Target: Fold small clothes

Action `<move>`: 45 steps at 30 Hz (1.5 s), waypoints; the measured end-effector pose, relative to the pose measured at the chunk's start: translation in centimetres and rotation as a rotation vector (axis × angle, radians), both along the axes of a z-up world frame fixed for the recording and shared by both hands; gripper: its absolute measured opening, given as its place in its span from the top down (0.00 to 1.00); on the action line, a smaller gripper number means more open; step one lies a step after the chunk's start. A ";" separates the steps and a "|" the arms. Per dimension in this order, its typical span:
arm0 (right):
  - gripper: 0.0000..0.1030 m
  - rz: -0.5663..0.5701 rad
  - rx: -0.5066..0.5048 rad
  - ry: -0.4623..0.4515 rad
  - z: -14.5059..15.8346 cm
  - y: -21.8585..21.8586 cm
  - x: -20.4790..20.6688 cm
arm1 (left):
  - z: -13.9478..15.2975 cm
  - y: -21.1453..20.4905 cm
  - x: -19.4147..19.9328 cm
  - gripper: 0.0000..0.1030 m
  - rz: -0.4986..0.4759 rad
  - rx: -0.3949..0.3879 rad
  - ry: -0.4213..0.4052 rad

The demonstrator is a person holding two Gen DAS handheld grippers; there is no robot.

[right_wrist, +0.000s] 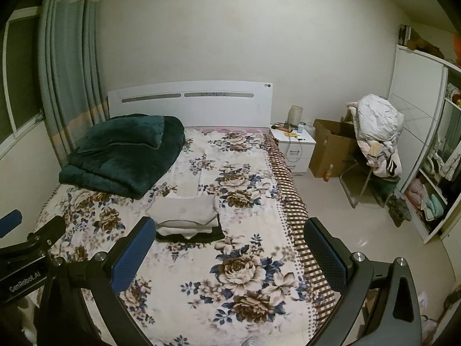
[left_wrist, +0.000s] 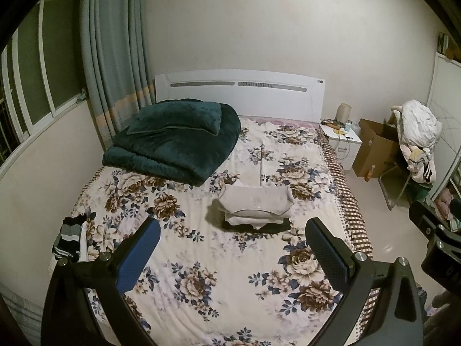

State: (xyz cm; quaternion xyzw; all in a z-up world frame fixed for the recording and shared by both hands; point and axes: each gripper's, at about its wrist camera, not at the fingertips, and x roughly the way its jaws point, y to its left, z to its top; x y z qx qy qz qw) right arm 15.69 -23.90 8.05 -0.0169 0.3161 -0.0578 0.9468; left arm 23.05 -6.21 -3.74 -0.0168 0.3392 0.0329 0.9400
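You had the bed (left_wrist: 219,288) filling most of both views, its floral sheet (right_wrist: 230,259) spread flat and its white headboard (left_wrist: 239,92) against the far wall. A folded dark green quilt (left_wrist: 173,147) lay at the head of the bed on the window side, with a matching pillow (left_wrist: 175,118) on top of it. Beside the far corner of the bed stood a white nightstand (right_wrist: 296,147), then a cardboard box (right_wrist: 328,147) and a chair (right_wrist: 374,155) heaped with clothes.

The stack of folded clothes (left_wrist: 255,206) sat near the middle of the bed, pale pieces on top and a dark piece at the bottom, ahead of both grippers and apart from them. A small pile of striped clothes (left_wrist: 69,238) lay at the bed's left edge, just beside your left gripper's finger in the left wrist view.

Your left gripper (left_wrist: 230,248) hung above the foot end of the bed with its jaws spread wide and nothing between them. Your right gripper (right_wrist: 227,250) hung nearer the bed's right edge, likewise wide apart and holding nothing; neither touched the stack.
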 end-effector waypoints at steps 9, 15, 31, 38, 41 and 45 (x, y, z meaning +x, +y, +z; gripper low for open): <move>0.00 0.004 0.002 0.001 0.0 0.1 0.0 | 0.5 -0.2 0.0 0.00 0.001 -0.003 -0.006; 0.00 0.008 0.005 0.002 -0.2 0.3 -0.2 | 1.1 -0.7 0.0 0.00 0.004 -0.005 -0.009; 0.00 0.013 0.012 0.009 -0.5 1.1 -0.8 | 1.5 -0.7 -0.3 0.00 0.000 -0.013 -0.009; 0.00 0.011 0.010 0.007 -0.5 1.0 -0.9 | 1.4 -0.7 -0.4 0.00 0.002 -0.012 -0.010; 0.00 0.010 0.011 0.007 -0.5 1.0 -0.9 | 1.6 -0.6 -0.5 0.00 0.003 -0.012 -0.010; 0.00 0.008 0.012 0.006 -0.5 1.0 -1.0 | 1.5 -0.6 -0.5 0.00 0.002 -0.011 -0.011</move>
